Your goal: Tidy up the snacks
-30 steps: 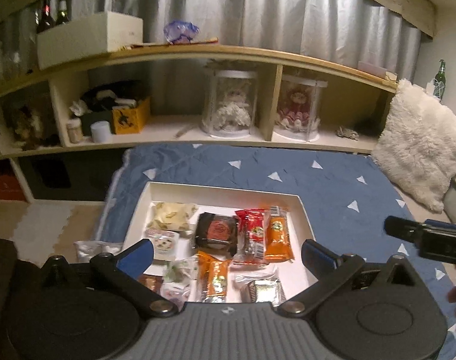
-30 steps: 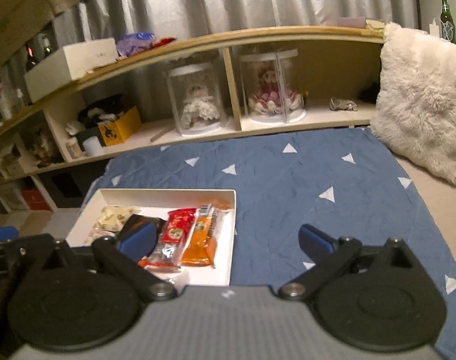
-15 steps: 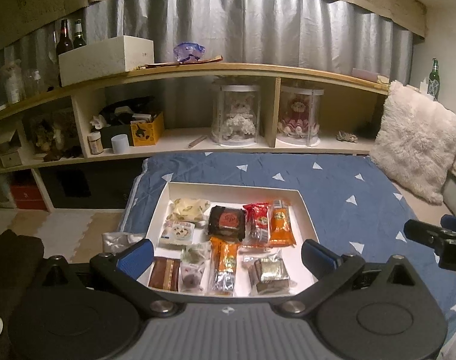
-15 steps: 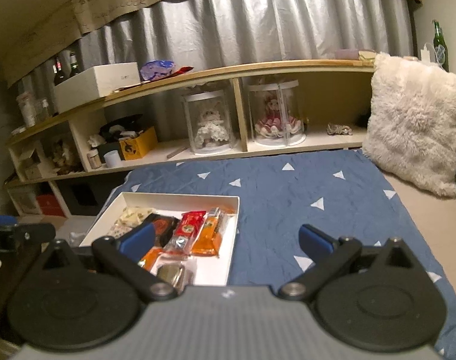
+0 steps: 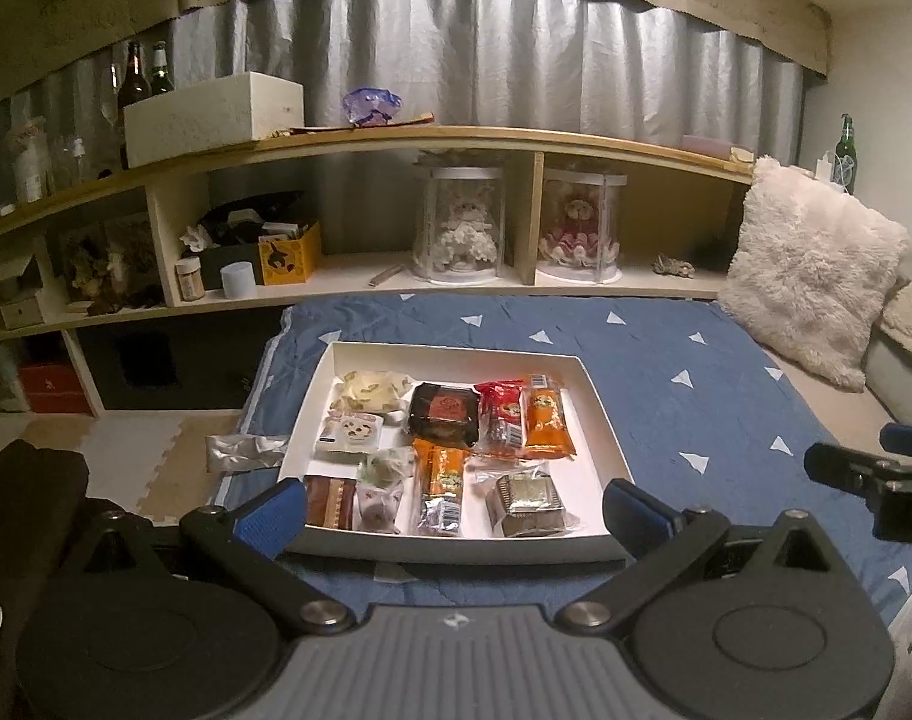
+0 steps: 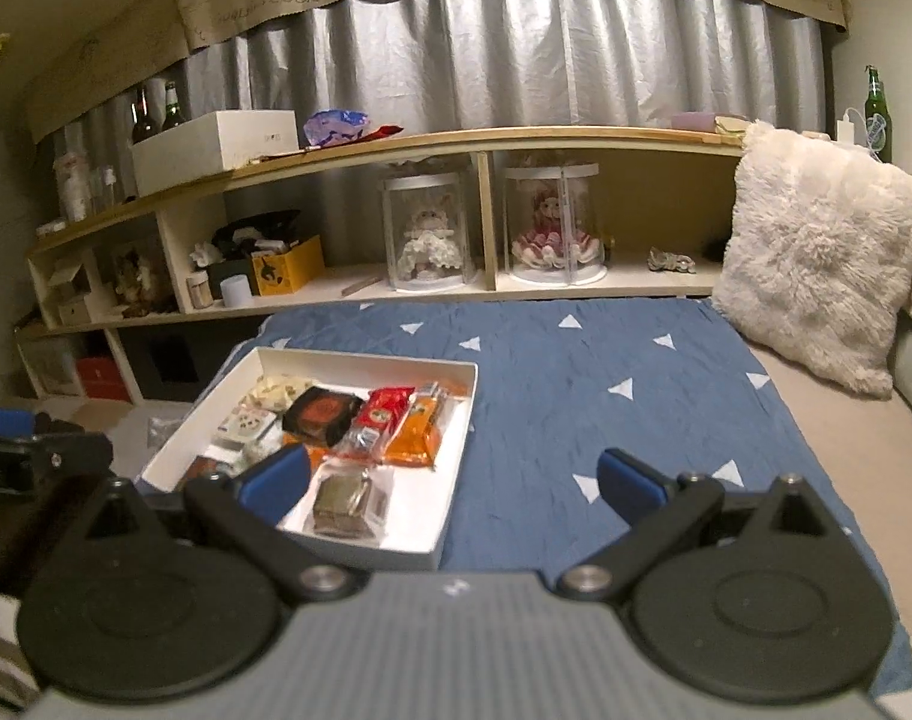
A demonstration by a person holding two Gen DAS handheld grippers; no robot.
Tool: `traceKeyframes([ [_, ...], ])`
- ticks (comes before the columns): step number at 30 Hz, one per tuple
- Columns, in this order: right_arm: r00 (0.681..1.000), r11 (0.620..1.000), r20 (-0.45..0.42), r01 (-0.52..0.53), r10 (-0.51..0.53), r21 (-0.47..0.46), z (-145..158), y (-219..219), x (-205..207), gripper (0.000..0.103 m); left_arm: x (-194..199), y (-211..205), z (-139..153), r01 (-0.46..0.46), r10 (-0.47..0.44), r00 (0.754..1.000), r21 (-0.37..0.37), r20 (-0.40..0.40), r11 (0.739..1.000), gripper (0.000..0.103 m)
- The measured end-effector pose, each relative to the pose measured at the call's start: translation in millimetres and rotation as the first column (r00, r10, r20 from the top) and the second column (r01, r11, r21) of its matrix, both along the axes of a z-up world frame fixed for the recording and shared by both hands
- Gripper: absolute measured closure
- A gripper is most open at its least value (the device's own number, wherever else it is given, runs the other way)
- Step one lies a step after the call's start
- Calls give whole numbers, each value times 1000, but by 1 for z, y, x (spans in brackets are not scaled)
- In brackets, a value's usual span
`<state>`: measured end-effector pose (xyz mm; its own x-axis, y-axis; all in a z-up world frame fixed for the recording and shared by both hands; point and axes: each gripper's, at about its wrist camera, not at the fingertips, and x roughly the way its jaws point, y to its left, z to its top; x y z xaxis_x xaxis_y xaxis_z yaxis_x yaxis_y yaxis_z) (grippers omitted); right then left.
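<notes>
A white tray (image 5: 600,420) lies on a blue quilt with white triangles (image 5: 666,354). In it are several wrapped snacks: a dark square pack (image 5: 445,413), a red pack (image 5: 503,414), an orange pack (image 5: 547,417), a second orange bar (image 5: 439,487), a gold-foil pack (image 5: 527,499) and a cookie pack (image 5: 350,431). My left gripper (image 5: 453,516) is open and empty, held back at the tray's near edge. My right gripper (image 6: 456,477) is open and empty, above the tray's right near corner (image 6: 456,420). The gold-foil pack (image 6: 342,504) lies just ahead of its left finger.
A crumpled silver wrapper (image 5: 240,451) lies off the tray's left side at the quilt edge. A low wooden shelf (image 5: 456,276) with doll cases runs behind the bed. A fluffy white pillow (image 5: 810,276) sits at the right. The other gripper's tip (image 5: 864,471) shows at the right.
Both grippers have pulled back and risen, so the whole tray and more of the room now show. The snacks have not moved. Both stay open.
</notes>
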<state>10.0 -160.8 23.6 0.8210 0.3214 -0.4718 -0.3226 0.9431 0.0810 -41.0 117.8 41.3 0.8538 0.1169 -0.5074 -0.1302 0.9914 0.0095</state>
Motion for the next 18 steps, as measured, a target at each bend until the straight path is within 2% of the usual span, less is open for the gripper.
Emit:
traceKeyframes([
  [5, 1000, 1000, 5, 10, -10, -23, -6, -2, -13, 1, -13, 0, 1, 27, -27, 999, 6, 28, 1000, 0],
  [12, 999, 999, 15, 29, -28, -30, -10, -7, -27, 1, -25, -11, -1, 41, -44, 998, 66, 44, 997, 0],
  [18, 999, 998, 30, 40, -39, -40, -14, -11, -32, 1, -25, -8, -14, 21, -23, 999, 56, 31, 998, 0],
])
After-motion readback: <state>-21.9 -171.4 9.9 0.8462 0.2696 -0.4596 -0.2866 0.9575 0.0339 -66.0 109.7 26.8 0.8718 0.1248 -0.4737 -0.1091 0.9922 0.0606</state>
